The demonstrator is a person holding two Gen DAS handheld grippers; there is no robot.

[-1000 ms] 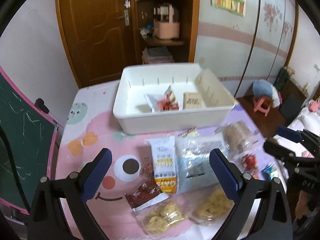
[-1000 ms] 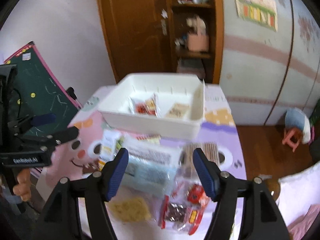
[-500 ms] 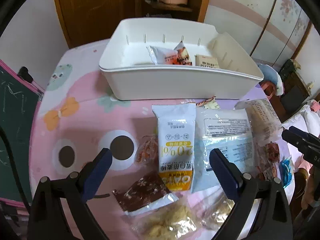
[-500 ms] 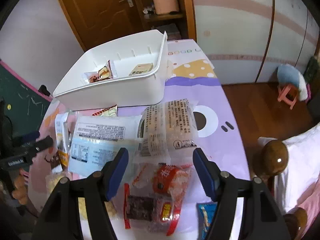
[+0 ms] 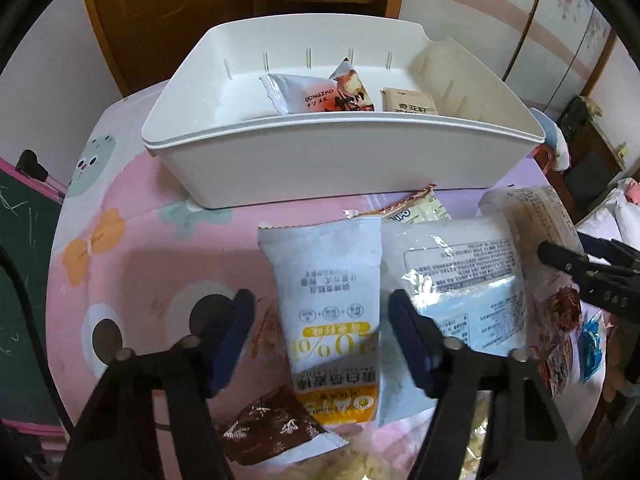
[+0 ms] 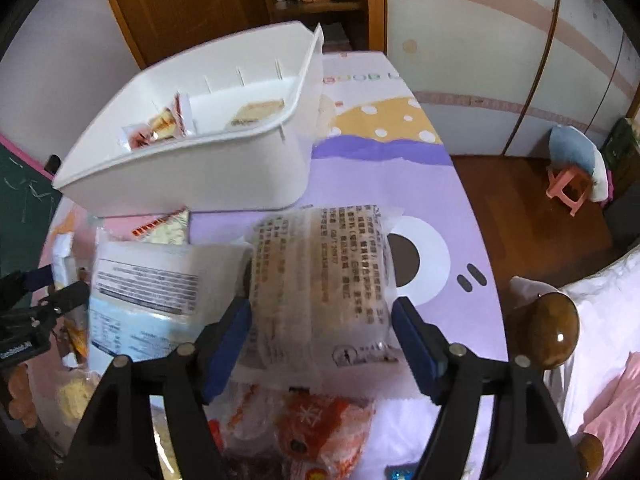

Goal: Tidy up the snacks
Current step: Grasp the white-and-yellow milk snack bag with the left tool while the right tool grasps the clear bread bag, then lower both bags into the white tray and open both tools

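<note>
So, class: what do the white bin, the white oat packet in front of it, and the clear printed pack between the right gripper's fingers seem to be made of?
White bin: rigid plastic, smooth and slightly glossy, with moulded ribs inside.
Oat packet: thin plastic film, probably matte; crimped top seal.
Clear printed pack: transparent glossy film; the contents show through.

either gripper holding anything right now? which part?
Nothing held. Left gripper, jaws just closing, straddles the white oat packet; right gripper, just opening, straddles the clear cracker pack.
</note>
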